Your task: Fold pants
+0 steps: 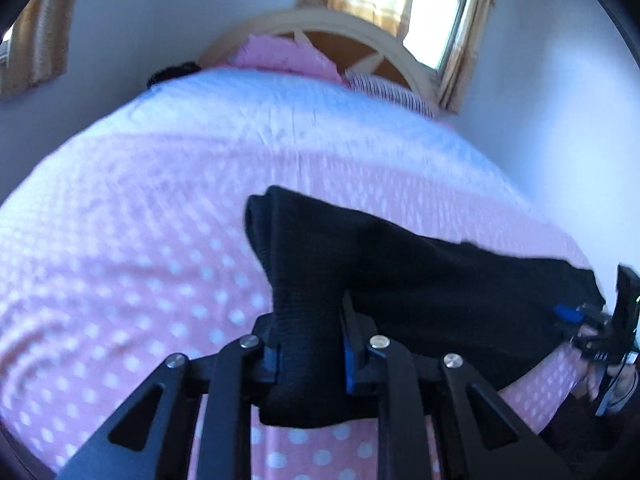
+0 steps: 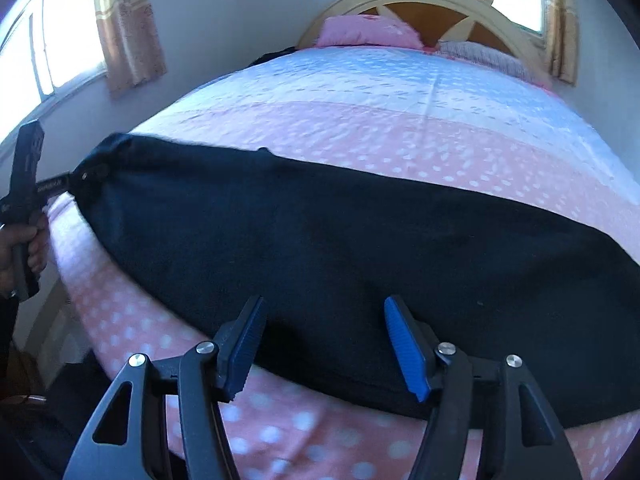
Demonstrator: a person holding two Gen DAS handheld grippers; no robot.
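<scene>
Bed [image 2: 400,128] fills both views, covered in a pink sheet with white dots that turns pale blue-white toward the far end; curved wooden headboard [image 2: 432,4] at the back with a pink pillow [image 2: 368,32] and a striped pillow [image 2: 480,56] against it. Curtained windows on the left wall [image 2: 52,52] and behind the headboard. Black pants [image 2: 340,248] lie across the near part of the bed as one long dark band, running left to right in the right wrist view, near the bed's front edge. Left gripper [image 1: 310,344] is clamped on a bunched end of the pants: fabric packed between both pads and rising up out of the jaws, the rest trailing off right over the sheet. Same grip seen from the right wrist view at far left [image 2: 86,178], with the person's hand [image 2: 24,248] around the handle, just off the bed's left edge. Right gripper [image 2: 324,344] is spread wide, blue pads well apart, nothing between them; it sits over the near hem of the pants, cloth showing in the gap. Can't tell if the fingertips touch the fabric. Left wrist view is motion-blurred.
</scene>
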